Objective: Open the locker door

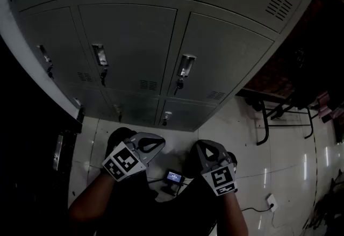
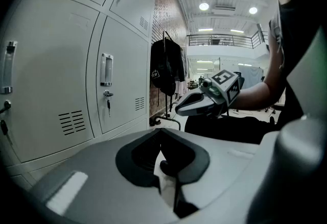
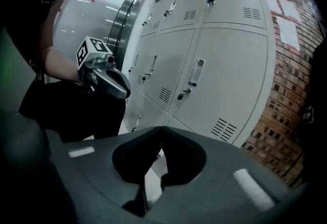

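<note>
The left gripper (image 1: 155, 143) and right gripper (image 1: 201, 149) are both clenched on nothing, held near; the locker door (image 1: 226, 57) stands farther off, untouched.

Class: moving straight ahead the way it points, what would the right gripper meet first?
Probably the locker bank: the right gripper, jaws shut and empty, aims low at it, near the bottom corner of a door. Nothing shows in between; depth is unclear.
</note>
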A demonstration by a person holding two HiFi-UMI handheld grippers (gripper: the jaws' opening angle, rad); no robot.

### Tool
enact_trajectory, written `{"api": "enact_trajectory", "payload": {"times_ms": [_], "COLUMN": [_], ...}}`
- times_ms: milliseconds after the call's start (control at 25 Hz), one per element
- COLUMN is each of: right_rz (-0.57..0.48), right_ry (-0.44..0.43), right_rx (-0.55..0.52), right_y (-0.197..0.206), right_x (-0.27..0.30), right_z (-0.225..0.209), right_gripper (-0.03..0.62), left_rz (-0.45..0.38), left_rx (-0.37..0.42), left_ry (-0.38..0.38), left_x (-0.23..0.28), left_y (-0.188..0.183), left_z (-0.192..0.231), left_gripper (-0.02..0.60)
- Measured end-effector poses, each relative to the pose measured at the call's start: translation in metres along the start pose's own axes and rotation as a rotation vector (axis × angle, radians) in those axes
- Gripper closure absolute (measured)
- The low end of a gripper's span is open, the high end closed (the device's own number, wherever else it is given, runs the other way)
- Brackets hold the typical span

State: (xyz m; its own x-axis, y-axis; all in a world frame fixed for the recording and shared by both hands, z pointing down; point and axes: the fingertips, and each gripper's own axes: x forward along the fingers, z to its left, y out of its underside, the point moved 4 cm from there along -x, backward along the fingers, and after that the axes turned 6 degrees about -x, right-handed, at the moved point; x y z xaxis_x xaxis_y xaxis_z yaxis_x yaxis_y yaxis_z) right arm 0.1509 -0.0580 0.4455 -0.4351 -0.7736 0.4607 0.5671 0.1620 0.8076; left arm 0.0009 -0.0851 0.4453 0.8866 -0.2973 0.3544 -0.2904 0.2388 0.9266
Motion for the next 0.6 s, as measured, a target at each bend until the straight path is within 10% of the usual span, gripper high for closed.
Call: {"api": "enact_trajectory", "payload": {"times_ms": [600], "right_rz": [0.164], "right_ry": [0.126], "right_rx": [-0.438], "right_y": [-0.041], "right_x": [0.096], "right_z": [-0.031], "right_gripper": [0.548], "left_rz": [-0.034], "left_rx": [-0.007], "left_ry": [0.016], "left_x": [-0.004], "left_y": [-0.003], "left_z": [0.002], "left_gripper": [0.569]}}
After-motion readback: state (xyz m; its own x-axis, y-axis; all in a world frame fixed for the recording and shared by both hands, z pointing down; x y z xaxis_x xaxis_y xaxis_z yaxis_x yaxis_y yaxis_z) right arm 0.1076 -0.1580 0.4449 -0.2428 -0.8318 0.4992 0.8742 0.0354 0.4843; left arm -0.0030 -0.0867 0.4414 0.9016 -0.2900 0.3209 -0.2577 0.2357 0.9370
